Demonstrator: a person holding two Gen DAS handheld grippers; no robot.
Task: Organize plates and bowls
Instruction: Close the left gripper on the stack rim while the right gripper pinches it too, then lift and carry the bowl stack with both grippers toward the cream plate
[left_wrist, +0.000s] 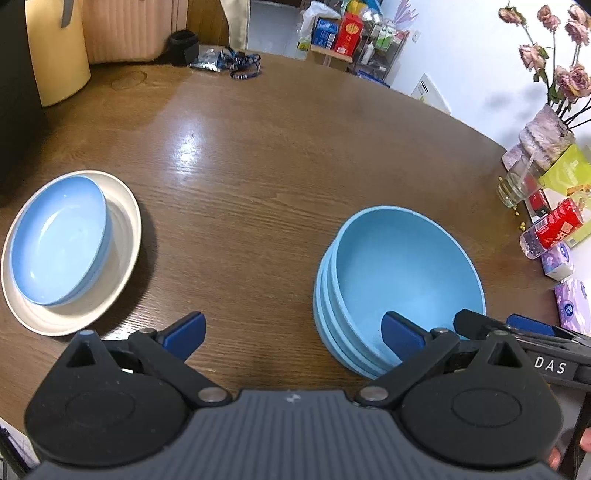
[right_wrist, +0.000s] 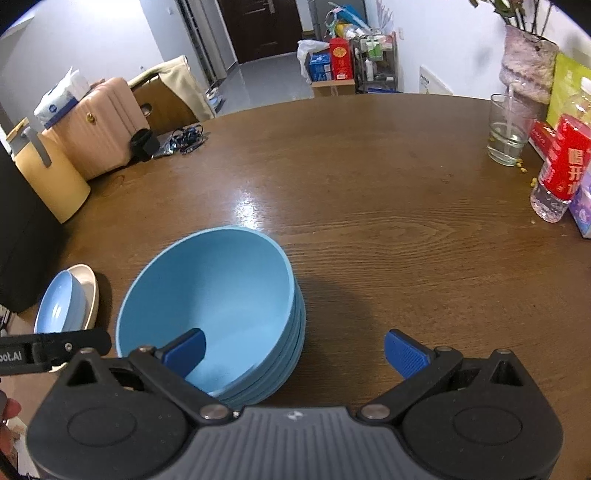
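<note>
A stack of teal bowls (left_wrist: 402, 273) stands on the brown table (left_wrist: 258, 166); it also shows in the right wrist view (right_wrist: 218, 302). A light blue plate (left_wrist: 59, 236) lies on a cream plate (left_wrist: 122, 236) at the left, seen small in the right wrist view (right_wrist: 61, 308). My left gripper (left_wrist: 293, 336) is open and empty, its right finger over the bowl stack's near rim. My right gripper (right_wrist: 293, 350) is open and empty, its left finger over the stack's near rim. The right gripper's fingers (left_wrist: 528, 328) show at the left view's right edge.
A glass (right_wrist: 508, 129), red-labelled bottle (right_wrist: 561, 166), vase (right_wrist: 526, 70) and tissue packs (left_wrist: 572, 306) crowd the table's right side. A yellow canister (right_wrist: 51, 177), black pouch (right_wrist: 142, 144) and cables (right_wrist: 186, 136) sit at the far left edge.
</note>
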